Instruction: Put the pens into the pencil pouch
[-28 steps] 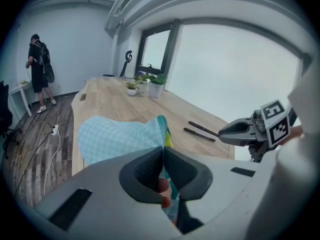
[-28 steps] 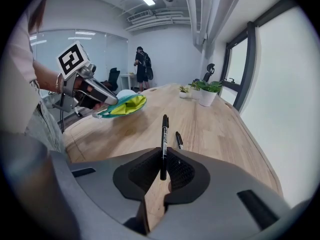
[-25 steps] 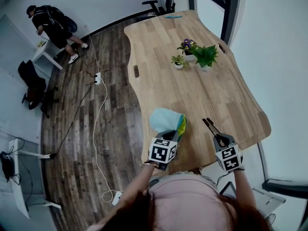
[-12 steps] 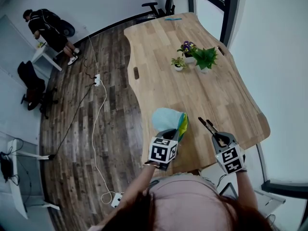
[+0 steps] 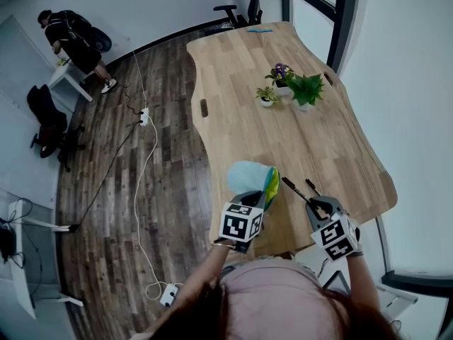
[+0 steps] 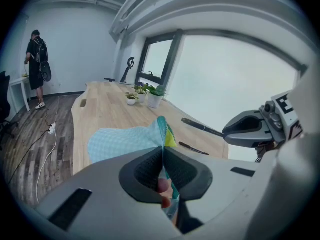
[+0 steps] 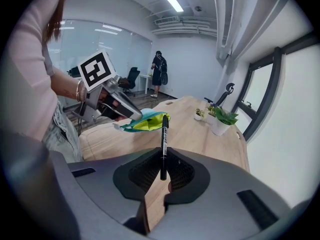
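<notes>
My left tool (image 6: 163,158) pinches the edge of the blue pouch (image 5: 248,177) over the desk (image 5: 283,133). My right tool (image 7: 163,165) pinches a black pen (image 7: 163,136) near the pouch's open mouth. Another pen (image 5: 312,186) lies on the desk.

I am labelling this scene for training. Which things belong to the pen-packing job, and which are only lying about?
Job: pencil pouch in left gripper; pen in right gripper; second pen on table.
Lying about: potted plants; blue item at table's far end.
</notes>
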Demonstrator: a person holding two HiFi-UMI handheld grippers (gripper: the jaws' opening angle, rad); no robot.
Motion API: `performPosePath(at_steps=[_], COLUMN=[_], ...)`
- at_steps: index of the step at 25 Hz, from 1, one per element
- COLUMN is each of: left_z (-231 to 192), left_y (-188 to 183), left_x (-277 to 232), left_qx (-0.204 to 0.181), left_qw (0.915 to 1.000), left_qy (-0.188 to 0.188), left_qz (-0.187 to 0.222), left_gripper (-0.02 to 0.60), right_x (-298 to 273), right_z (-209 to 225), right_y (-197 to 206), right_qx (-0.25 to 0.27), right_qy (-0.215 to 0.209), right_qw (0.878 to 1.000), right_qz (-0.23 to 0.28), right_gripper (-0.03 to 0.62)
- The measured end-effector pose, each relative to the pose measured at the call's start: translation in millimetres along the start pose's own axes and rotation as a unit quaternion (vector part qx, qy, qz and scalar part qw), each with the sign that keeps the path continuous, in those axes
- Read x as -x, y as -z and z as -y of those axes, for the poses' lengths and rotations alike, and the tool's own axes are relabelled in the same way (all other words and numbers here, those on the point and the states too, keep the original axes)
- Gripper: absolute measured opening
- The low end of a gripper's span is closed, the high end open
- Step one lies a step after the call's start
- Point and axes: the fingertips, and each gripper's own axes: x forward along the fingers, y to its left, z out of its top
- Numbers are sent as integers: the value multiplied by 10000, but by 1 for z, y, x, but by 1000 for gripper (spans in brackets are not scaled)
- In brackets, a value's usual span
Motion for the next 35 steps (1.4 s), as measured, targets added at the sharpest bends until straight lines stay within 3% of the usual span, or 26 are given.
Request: performPosePath(at_steps=[14, 24, 35], left_z=[7, 22, 44], left_y=[-5, -3, 0], left_x=[10, 15, 14], left_qx=[-49, -317, -616], left_qw=[9999, 9993, 9967], left_qy=[69, 218, 510], left_qz=[57, -4, -105], left_gripper=[12, 12, 12], right_x=[-17, -33, -49], right_z=[-24, -38, -47], right_y=[-12, -19, -23], right_qx=[719, 1270, 1123], right_qy=[-443, -676, -869], right_qw=[9945, 9852, 9854], right_qz=[-622, -936, -943], right_gripper=[32, 32, 32])
